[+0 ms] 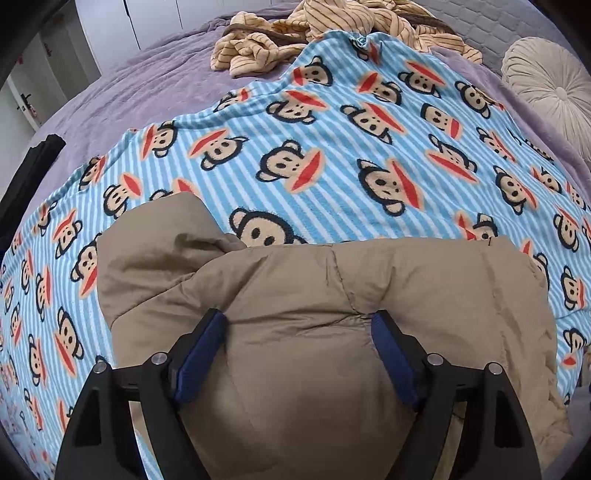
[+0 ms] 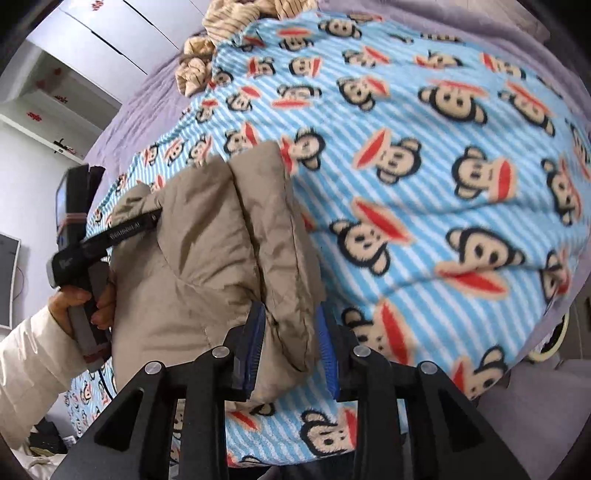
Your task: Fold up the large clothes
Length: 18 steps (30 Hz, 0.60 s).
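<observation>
Looking pretty far along: your tan puffer jacket (image 1: 332,314) sits bundled on the monkey blanket (image 1: 332,147), left gripper (image 1: 299,332) spread wide over it gripping nothing, right gripper (image 2: 291,332) half-open around an edge, so just final tidying left.

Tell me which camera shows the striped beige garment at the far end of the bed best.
The left wrist view: the striped beige garment lies crumpled across the purple bedcover, behind the monkey blanket, mostly in frame. The right wrist view catches only a blurred bunch of it at the top edge.
</observation>
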Each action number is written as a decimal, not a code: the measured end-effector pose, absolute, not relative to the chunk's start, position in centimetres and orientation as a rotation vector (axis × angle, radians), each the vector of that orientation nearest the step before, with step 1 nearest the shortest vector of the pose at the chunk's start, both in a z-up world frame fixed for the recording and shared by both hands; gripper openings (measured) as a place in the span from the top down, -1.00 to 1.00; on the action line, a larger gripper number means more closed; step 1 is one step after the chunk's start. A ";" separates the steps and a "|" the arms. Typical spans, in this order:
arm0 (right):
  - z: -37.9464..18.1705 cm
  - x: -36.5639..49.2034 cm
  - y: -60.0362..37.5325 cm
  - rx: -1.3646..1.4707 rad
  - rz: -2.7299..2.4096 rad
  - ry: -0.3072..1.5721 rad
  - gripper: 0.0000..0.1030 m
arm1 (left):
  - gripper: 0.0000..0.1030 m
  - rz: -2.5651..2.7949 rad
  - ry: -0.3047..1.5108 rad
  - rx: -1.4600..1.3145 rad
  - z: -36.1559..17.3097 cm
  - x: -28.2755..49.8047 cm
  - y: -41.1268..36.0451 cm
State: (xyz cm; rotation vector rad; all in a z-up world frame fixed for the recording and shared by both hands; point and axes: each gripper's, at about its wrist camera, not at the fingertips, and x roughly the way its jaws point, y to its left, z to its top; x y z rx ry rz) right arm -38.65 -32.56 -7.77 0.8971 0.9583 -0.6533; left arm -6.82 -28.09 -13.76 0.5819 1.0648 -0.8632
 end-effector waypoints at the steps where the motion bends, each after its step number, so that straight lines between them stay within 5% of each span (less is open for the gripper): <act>1: -7.0 -38.3 -33.0 0.881 -0.639 0.940 0.38 | -0.60 -0.858 1.063 0.583 -13.8 -6.9 -28.1; 5: -7.3 -34.2 -34.6 0.876 -0.478 0.951 -0.02 | -0.60 -0.843 1.063 0.581 -13.7 -6.9 -28.0; 18: -16.8 -30.1 -34.6 0.994 -0.360 1.144 0.10 | -0.61 -0.789 1.056 0.542 -10.7 -7.9 -25.4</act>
